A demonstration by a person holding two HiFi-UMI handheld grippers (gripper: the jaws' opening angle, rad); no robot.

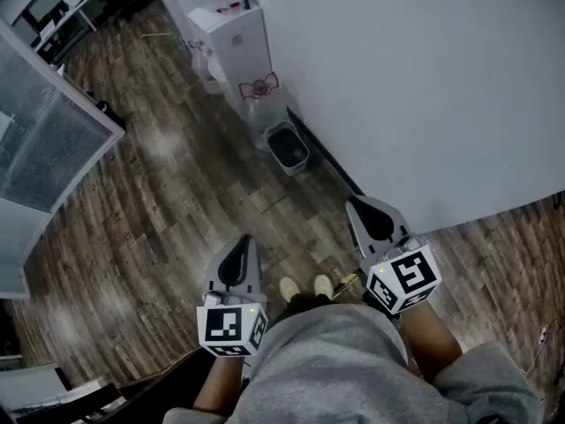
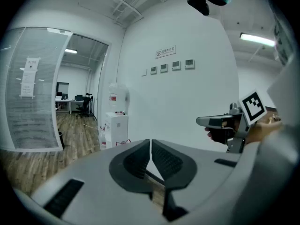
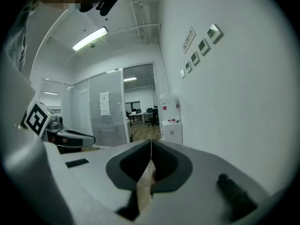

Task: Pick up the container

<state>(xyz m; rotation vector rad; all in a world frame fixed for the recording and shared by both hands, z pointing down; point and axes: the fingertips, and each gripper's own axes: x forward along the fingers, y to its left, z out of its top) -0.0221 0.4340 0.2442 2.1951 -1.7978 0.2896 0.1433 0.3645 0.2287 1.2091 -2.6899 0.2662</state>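
Note:
A small dark open-topped bin (image 1: 288,147) stands on the wood floor against the white wall, ahead of me. I hold both grippers low in front of my body, well short of it. My left gripper (image 1: 240,242) points forward over the floor, its jaws shut with nothing between them (image 2: 150,142). My right gripper (image 1: 357,204) is beside the wall, a little further forward, its jaws also shut and empty (image 3: 151,142). Each gripper shows in the other's view: the right gripper (image 2: 207,122) and the left gripper (image 3: 70,137). The bin does not show in either gripper view.
A white water dispenser (image 1: 235,39) stands against the wall just beyond the bin, with a spray bottle (image 1: 259,88) at its foot. A glass partition with blinds (image 1: 44,148) runs along the left. Desks and chairs (image 1: 62,11) are far back. My shoes (image 1: 305,287) are below.

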